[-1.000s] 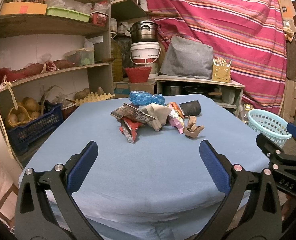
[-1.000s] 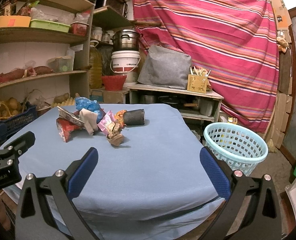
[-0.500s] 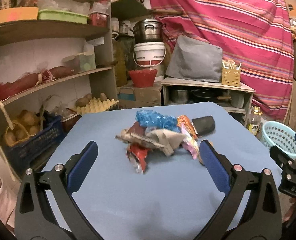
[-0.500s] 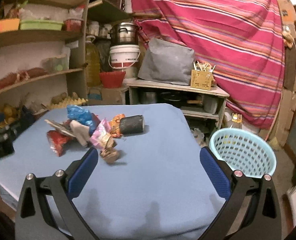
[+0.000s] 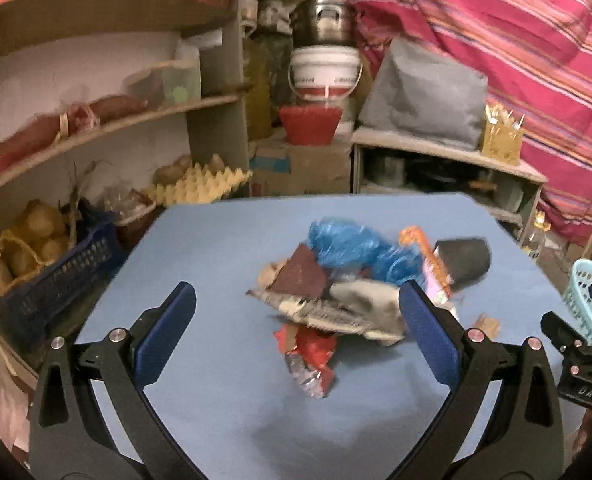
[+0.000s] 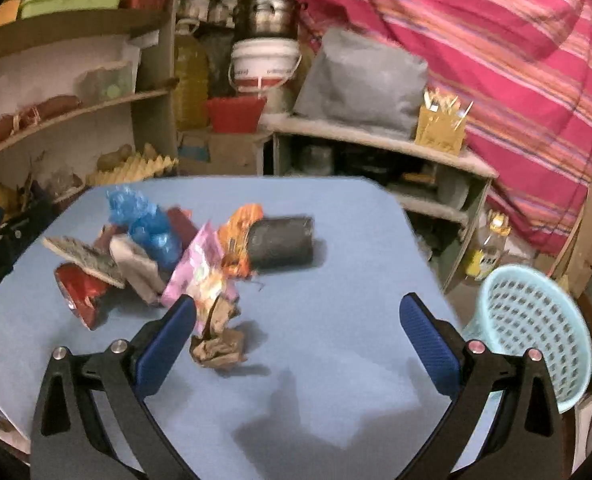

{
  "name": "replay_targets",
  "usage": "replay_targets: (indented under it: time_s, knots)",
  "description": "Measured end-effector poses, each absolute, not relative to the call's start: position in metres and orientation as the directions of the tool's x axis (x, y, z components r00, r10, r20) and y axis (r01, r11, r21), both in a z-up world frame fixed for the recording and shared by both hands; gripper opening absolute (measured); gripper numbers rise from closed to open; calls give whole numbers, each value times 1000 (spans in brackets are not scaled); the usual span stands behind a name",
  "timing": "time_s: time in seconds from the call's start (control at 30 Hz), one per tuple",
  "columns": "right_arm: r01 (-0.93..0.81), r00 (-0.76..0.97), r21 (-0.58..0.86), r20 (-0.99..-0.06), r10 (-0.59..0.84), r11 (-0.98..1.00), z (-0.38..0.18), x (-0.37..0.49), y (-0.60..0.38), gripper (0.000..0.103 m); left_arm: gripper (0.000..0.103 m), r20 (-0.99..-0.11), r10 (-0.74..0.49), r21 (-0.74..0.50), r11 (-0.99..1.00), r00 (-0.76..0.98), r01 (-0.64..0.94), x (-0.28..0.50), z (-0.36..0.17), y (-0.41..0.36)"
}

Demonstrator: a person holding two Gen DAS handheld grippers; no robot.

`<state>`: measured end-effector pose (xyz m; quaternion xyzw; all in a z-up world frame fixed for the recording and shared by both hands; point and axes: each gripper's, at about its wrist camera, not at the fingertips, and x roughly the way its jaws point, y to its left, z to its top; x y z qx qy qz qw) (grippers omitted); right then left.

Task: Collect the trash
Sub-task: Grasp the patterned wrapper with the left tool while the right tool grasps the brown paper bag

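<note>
Left gripper [image 5: 296, 332] spread wide and empty, trash pile [image 5: 359, 276] at its 12 o'clock, right gripper [image 6: 296, 332] likewise released, crumpled brown paper [image 6: 218, 348] beside its left finger, mesh basket [image 6: 535, 332] at 3 o'clock.

Trash pile [image 5: 347, 292] lies heaped mid-table: crumpled blue plastic bag [image 6: 148, 228], red foil wrapper [image 5: 309, 354], pink wrapper [image 6: 200, 276], orange wrapper [image 6: 238, 236], black cup [image 6: 282, 242] on its side. Crumpled brown paper [image 6: 218, 350] sits just apart. Light blue perforated basket [image 6: 535, 332] stands beside the table.

Household pantry: shelves [image 5: 108, 128] of potatoes [image 5: 36, 236], egg trays [image 5: 200, 188], stockpot [image 5: 323, 20], bucket [image 5: 323, 72]
</note>
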<state>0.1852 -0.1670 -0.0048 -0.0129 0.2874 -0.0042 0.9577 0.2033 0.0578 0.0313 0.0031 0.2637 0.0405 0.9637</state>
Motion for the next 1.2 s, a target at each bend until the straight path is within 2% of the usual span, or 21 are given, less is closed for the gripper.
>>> replay_targets:
  time_s: [0.37,0.57,0.63,0.67,0.73,0.93,1.0,1.03,1.2]
  knots:
    - [-29,747,-12,-665,14,1000,-54,219,-142,99,97,-601,45,-7,998,798,-62,240,-4,70]
    - [-31,731,-13,-682,14,999,-59,227,-141,99,69,-643,-14,-61,998,766,-32,254,-6,68]
    - [-31,726,-11,-688,15,999,-60,227,-140,99,53,-659,-35,-76,997,751,-21,258,-10,68]
    - [-34,724,-13,-689,15,999,-60,227,-140,99,49,-667,-38,-75,997,744,-16,259,-12,67]
    - [-40,724,-16,-689,18,999,-61,227,-140,97,31,-677,-41,-73,997,735,-12,259,-15,67]
    - [-82,701,16,-710,69,997,-64,227,-140,69,22,-679,-64,-98,995,732,-4,254,-14,70]
    - [-100,695,16,-715,81,995,-65,227,-139,52,18,-672,-60,-97,995,738,-8,250,-11,69]
    - [-112,689,23,-718,95,993,-66,227,-138,48,14,-668,-60,-98,995,742,-8,247,-9,69]
    - [-128,708,36,-696,117,991,-61,220,-143,45,12,-625,-51,-91,996,779,-8,233,9,66]
